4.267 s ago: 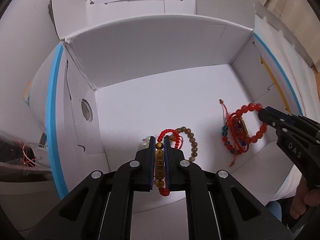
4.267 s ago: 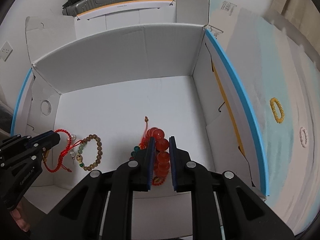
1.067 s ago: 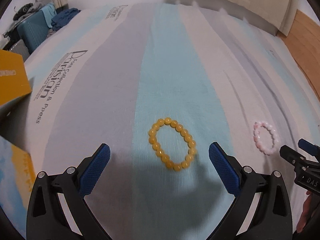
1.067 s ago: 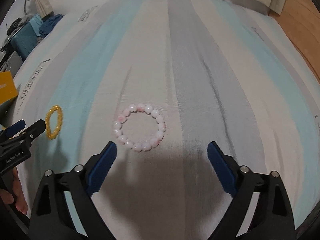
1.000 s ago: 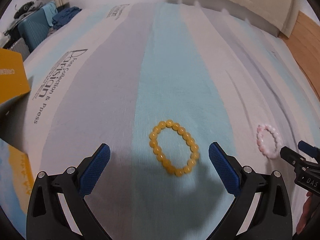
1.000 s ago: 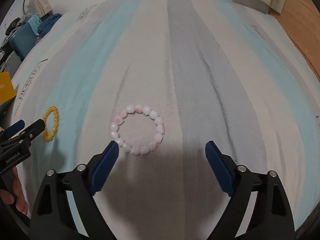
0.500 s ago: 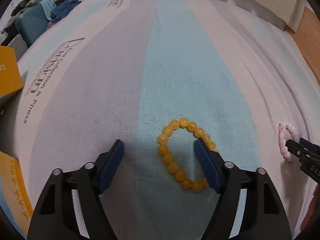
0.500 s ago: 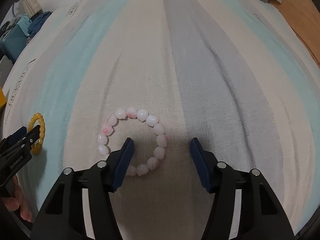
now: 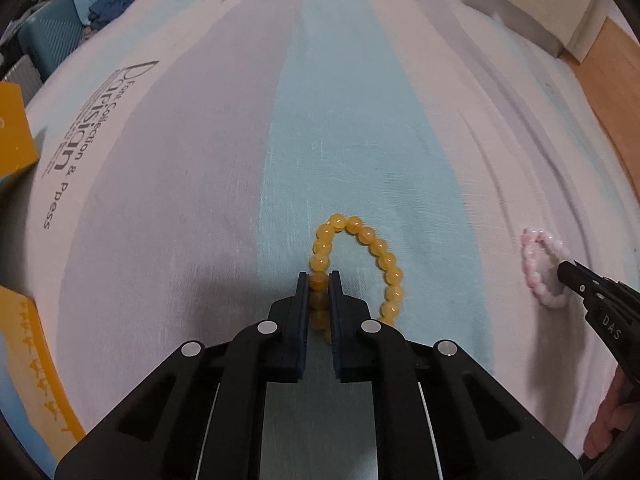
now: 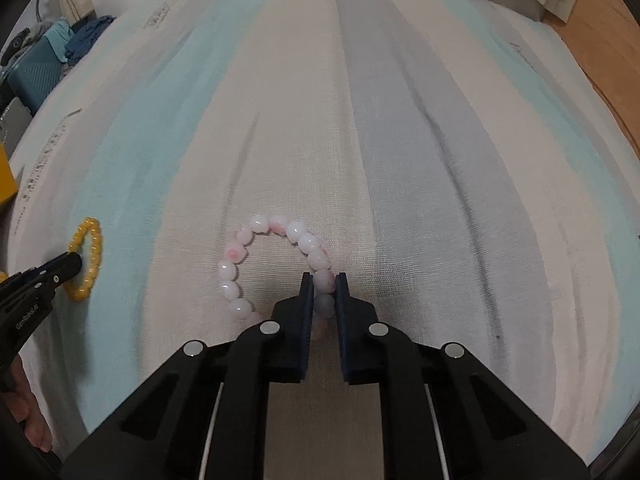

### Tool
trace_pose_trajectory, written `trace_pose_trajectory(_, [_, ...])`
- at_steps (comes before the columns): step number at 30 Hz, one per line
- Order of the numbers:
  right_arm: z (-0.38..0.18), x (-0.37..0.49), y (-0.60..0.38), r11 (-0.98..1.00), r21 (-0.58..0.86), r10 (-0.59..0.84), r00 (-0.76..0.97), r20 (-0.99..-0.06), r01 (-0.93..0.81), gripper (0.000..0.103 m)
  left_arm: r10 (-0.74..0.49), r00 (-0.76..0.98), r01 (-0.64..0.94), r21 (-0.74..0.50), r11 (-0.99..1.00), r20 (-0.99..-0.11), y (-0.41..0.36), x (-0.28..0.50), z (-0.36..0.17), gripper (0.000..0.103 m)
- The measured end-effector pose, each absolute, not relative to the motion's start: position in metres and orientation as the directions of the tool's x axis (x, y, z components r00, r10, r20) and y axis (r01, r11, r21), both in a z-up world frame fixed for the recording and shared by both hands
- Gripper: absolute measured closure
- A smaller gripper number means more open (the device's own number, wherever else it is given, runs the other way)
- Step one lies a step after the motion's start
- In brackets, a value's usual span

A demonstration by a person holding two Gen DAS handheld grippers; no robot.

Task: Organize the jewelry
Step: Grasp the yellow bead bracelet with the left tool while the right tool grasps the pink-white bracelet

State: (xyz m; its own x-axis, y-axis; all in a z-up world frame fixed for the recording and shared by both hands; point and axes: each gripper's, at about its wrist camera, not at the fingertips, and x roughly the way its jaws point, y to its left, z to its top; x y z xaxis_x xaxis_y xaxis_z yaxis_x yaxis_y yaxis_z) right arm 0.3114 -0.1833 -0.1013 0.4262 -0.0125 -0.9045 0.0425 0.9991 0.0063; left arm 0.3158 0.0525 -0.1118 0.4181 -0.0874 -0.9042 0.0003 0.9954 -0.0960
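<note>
A yellow bead bracelet [image 9: 376, 248] lies on the striped bedsheet [image 9: 200, 160]. My left gripper [image 9: 319, 280] is shut on its left side, beads pinched between the blue pads. A pink and white bead bracelet [image 10: 256, 240] lies further right on the sheet. My right gripper [image 10: 323, 280] is shut on its right side. The pink bracelet also shows in the left wrist view [image 9: 536, 264] with the right gripper's tip [image 9: 568, 270] on it. The yellow bracelet shows in the right wrist view [image 10: 90, 260] with the left gripper's tip [image 10: 74, 266] on it.
An orange and white box edge [image 9: 16, 140] sits at the far left. Luggage and clothes [image 9: 60, 36] lie beyond the bed's far left corner. Wooden floor [image 9: 600, 60] shows at the right. A hand [image 9: 608, 420] holds the right gripper.
Both grippers have closed from wide open onto their bracelets: left on the yellow one, right on the pink one. Both moved forward and down to the sheet.
</note>
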Motion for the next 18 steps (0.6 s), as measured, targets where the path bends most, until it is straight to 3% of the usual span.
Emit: trace_pose_trajectory(18, [-0.033,0.251,-0.180,0.998,0.058,0.052,0.515,-0.856,-0.006,0.093,-0.130,0.472,0.060,-0.115,0.992,-0.872,0.042,0.262,-0.039,0.095])
